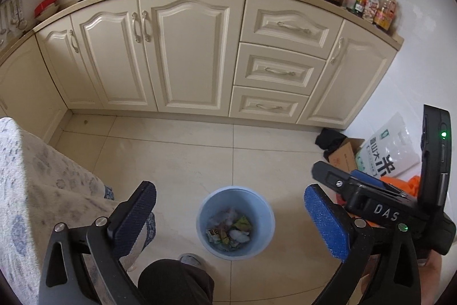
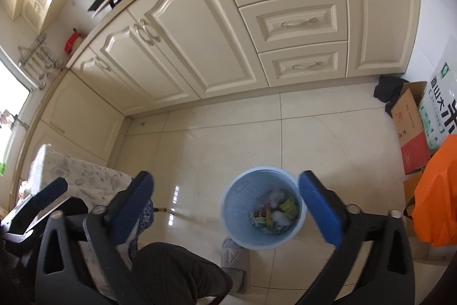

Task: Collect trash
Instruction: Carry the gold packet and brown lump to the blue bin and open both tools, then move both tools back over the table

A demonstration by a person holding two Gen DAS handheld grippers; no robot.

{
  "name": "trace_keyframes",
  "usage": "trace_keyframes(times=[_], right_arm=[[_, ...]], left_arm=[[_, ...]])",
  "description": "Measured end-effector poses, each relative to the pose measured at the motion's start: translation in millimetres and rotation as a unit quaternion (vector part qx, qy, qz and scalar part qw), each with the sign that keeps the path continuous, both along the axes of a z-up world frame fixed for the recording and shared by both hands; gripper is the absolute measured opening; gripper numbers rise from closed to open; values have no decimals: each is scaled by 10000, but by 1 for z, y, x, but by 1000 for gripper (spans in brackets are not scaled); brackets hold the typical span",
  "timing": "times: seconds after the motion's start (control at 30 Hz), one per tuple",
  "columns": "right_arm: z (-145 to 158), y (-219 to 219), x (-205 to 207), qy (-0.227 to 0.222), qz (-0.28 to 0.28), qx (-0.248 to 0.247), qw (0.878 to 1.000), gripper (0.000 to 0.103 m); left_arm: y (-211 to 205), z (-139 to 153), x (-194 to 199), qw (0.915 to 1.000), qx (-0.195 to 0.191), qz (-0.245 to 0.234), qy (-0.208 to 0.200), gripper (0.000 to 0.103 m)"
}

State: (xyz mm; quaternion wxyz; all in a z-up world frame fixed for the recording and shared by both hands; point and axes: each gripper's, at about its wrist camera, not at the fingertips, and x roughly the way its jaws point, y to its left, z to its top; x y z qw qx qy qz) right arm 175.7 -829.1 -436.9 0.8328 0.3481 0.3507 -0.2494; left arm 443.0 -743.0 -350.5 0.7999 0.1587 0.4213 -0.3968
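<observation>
Left hand-held gripper (image 1: 230, 216): jaws spread wide, empty, above the bin.
Right hand-held gripper (image 2: 225, 207): likewise wide, empty.
Blue bin (image 1: 265, 222): on floor, holding wrappers (image 1: 230, 229).

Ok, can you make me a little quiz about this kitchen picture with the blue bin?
1. True or false: the blue bin is empty.
2. What is between the fingers of the left gripper: A) a wrapper, B) nothing, C) a bottle?
3. Fill in: the bin stands on the tiled ____ in front of the cream cabinets.

Key:
1. False; wrappers and crumpled paper lie inside.
2. B; the right gripper is open with nothing in it too.
3. floor.
</observation>
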Motion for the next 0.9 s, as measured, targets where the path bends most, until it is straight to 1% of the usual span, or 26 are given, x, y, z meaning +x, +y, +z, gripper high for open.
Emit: trace_keyframes(times=[0.07,0.1,0.2,0.23,0.33,0.43,0.67,0.8,0.9], right_arm=[[7,0,-4,-48,-83,-28,10000,103],[10,1,-5,-75,-102,-46,9999,103],[23,7,-7,-170,-120,-123,9997,103],[28,9,-8,-200,-120,-152,9996,103],[43,18,-6,-296,-75,-257,9992,103],[59,31,-1,-381,17,-360,9986,103],[98,72,21,-602,378,-635,9955,103],[119,103,37,-723,652,-771,9923,103],[135,131,50,-864,932,-828,9884,103]], left_arm=[[13,7,-10,10000,-73,57,-9,102],[30,13,-16,9999,-114,70,-33,102],[53,28,-24,9995,-249,138,-110,102],[68,33,-26,9994,-294,148,-125,102],[95,49,-35,9984,-451,229,-244,102],[133,66,-44,9969,-596,348,-377,102],[228,104,-59,9906,-989,735,-602,102],[286,124,-72,9853,-1166,950,-812,102],[331,136,-83,9792,-1274,1198,-1024,102]])
